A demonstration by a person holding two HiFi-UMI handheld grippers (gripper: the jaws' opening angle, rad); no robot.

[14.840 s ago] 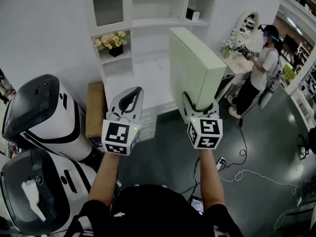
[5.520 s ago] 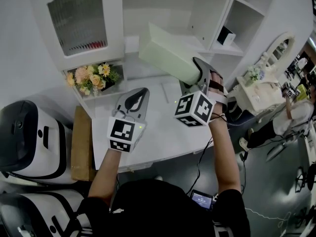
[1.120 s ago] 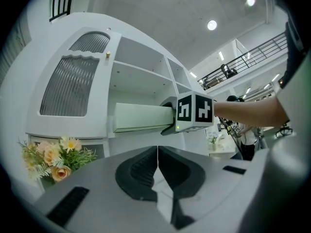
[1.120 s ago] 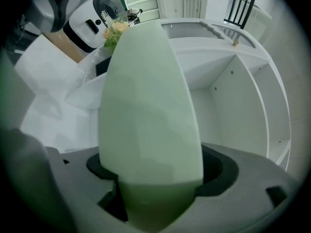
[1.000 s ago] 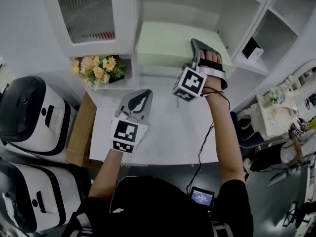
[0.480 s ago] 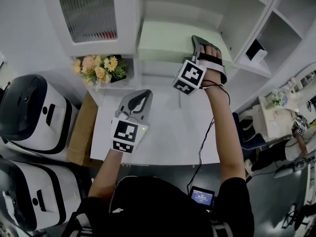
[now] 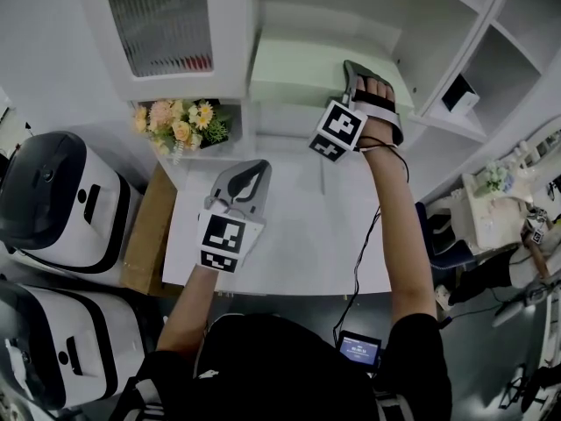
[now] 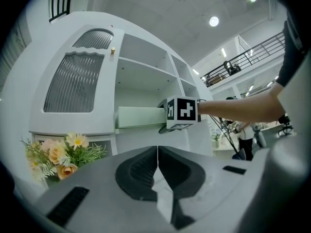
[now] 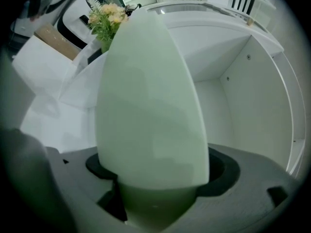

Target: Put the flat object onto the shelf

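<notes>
Currently right gripper (image 7: 366, 84) clamped on the near end of the pale green panel (image 7: 298, 67), which runs ahead of its jaws into the shelf (image 7: 396, 26), seemingly resting there; left gripper (image 7: 240, 181), below-left of it, closed, empty.

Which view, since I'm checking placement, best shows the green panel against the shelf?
Head view: the green panel lies flat inside the shelf opening, the right gripper clamped on its near end. The left gripper view shows only its thin side; the right gripper view is too close, the panel filling the frame.
</notes>
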